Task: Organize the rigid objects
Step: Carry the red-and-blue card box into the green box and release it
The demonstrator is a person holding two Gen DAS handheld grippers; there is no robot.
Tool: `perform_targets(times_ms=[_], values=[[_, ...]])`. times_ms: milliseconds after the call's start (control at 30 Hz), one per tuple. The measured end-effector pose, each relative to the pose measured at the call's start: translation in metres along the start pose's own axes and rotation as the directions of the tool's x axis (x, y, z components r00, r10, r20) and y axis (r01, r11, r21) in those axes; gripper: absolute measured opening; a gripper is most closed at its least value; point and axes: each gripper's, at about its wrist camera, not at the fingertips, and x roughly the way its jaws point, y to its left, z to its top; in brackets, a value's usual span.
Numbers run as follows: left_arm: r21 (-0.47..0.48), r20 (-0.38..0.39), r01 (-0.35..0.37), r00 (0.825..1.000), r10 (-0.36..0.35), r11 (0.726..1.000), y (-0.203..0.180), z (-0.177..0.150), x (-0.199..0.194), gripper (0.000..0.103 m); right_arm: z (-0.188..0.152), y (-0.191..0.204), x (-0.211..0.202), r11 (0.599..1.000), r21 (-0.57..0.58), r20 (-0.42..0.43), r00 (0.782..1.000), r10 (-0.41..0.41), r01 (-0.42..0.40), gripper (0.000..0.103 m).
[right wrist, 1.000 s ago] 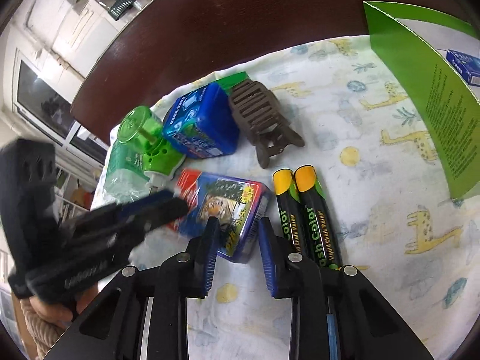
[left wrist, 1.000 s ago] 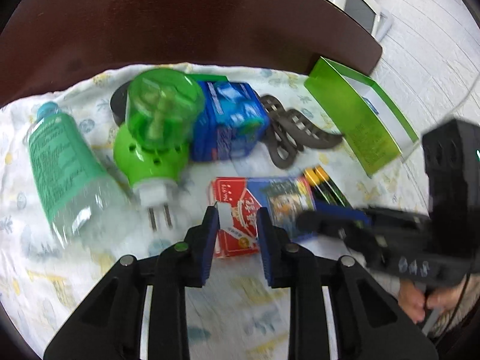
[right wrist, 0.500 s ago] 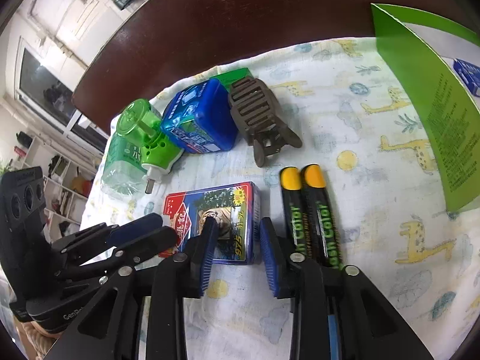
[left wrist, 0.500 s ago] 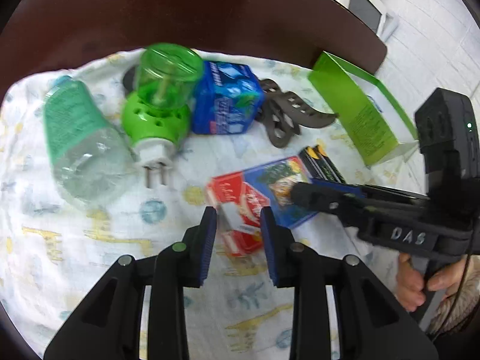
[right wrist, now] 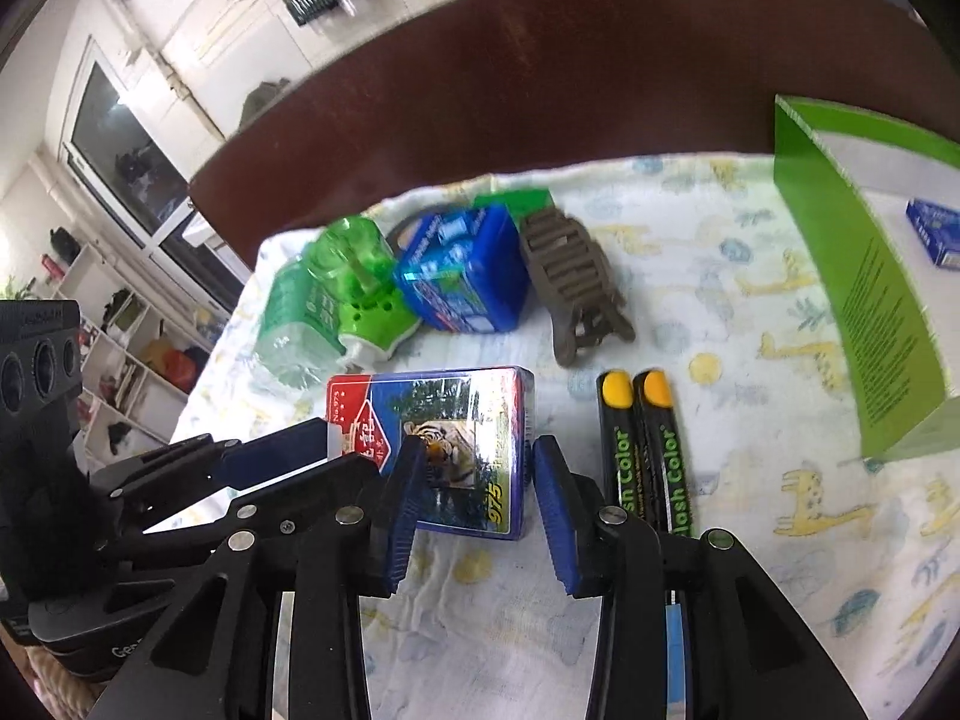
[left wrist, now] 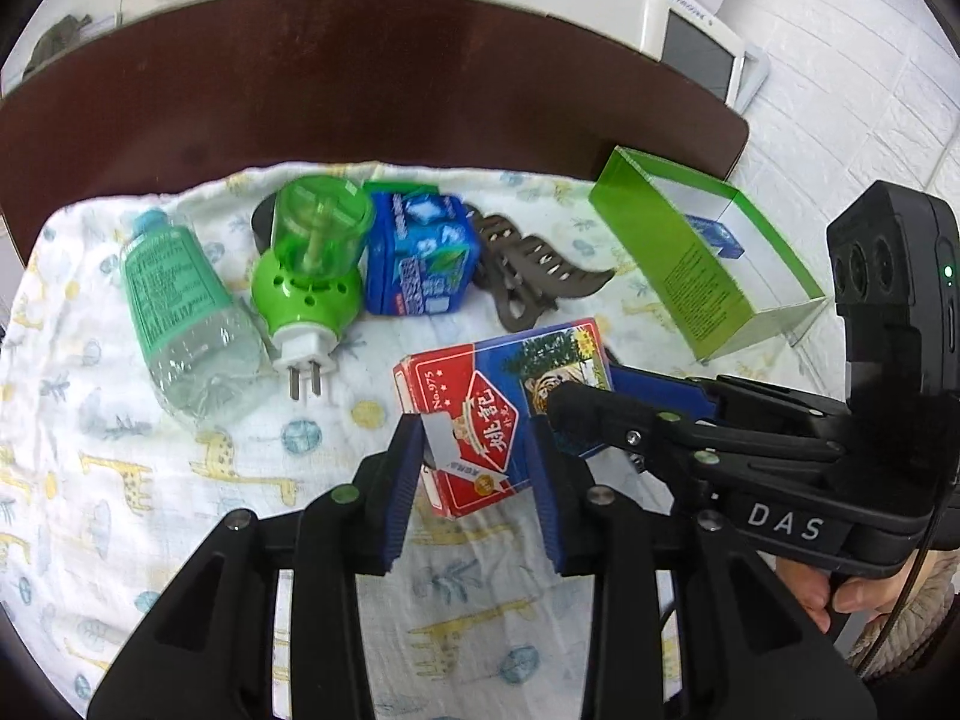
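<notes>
A red-and-blue playing-card box (left wrist: 504, 408) (right wrist: 444, 438) lies on the giraffe-print cloth. My left gripper (left wrist: 474, 474) is open with its fingers around the box's red end. My right gripper (right wrist: 474, 498) is open with its fingers around the box's blue end; it also shows in the left wrist view (left wrist: 606, 408). Behind the box lie a green plug-in vaporizer (left wrist: 306, 276), a blue box (left wrist: 420, 258), a brown hair claw (left wrist: 528, 282) and a clear bottle with a green label (left wrist: 180, 306). Two black markers with yellow caps (right wrist: 645, 450) lie right of the card box.
A green open carton (left wrist: 702, 264) (right wrist: 858, 300) stands at the right with a small blue box (right wrist: 936, 228) inside. The cloth (left wrist: 150, 480) covers a dark brown table (left wrist: 360, 90). A white appliance (left wrist: 630, 6) stands beyond the table's far edge.
Both grippers have closed in on the card box from opposite ends. The box has turned and slid slightly on the cloth. Both stay open.
</notes>
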Motion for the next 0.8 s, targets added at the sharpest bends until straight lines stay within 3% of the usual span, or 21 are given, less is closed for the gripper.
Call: perform_targets(times_ms=[400, 800], values=[[0.146, 0.070, -0.013, 0.998, 0.003, 0.989, -0.061, 0.028, -0.007, 0.032, 0.005, -0.024, -0.061, 1.000, 0.024, 0.168, 0.986, -0.011, 0.007, 0.040], [0.325, 0.074, 0.061, 0.993, -0.089, 0.944, -0.159, 0.072, 0.027, 0.032, 0.014, -0.107, -0.130, 0.987, 0.146, 0.306, 0.946, -0.109, 0.066, 0.040]])
